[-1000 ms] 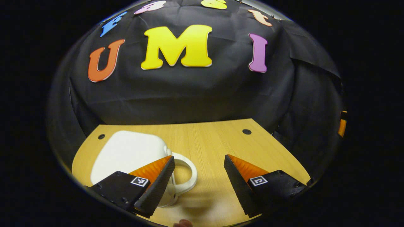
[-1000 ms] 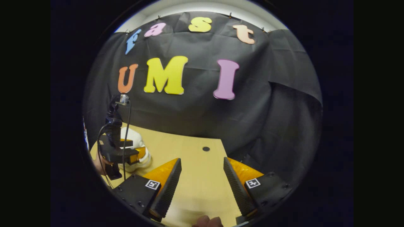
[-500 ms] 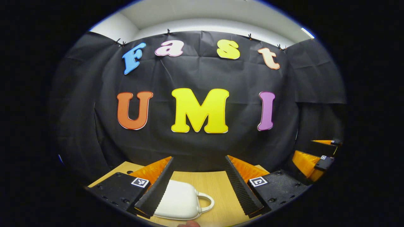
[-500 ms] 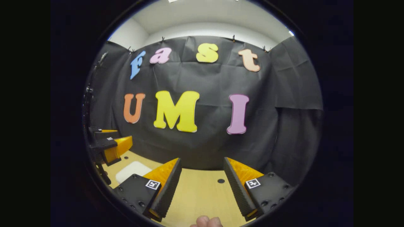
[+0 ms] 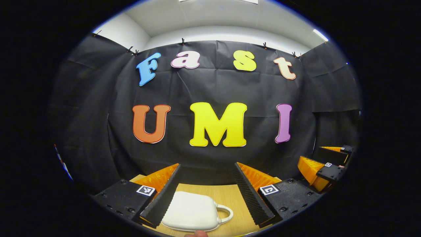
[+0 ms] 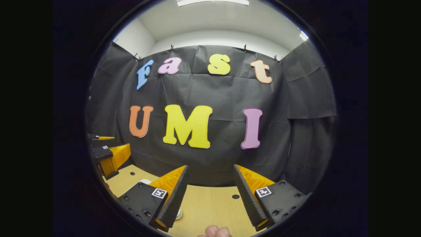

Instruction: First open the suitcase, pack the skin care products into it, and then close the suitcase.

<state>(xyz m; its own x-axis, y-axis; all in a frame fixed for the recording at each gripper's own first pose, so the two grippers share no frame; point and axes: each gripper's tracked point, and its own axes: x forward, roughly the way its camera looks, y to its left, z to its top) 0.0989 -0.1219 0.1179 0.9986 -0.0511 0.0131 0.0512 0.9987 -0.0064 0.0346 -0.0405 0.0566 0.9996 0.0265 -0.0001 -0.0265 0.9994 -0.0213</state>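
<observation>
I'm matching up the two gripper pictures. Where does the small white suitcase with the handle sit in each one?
Left gripper view: the white suitcase lies closed on the wooden table, bottom centre, between the fingers of the left gripper.
Right gripper view: a white sliver at lower left may be it; I cannot tell.
Shared landmark: the table.

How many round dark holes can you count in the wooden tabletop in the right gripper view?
2: one hole lies between the right tongs' fingers, toward the wall; the other hole lies at the left, below the left tongs. More may be hidden behind the tongs.
</observation>
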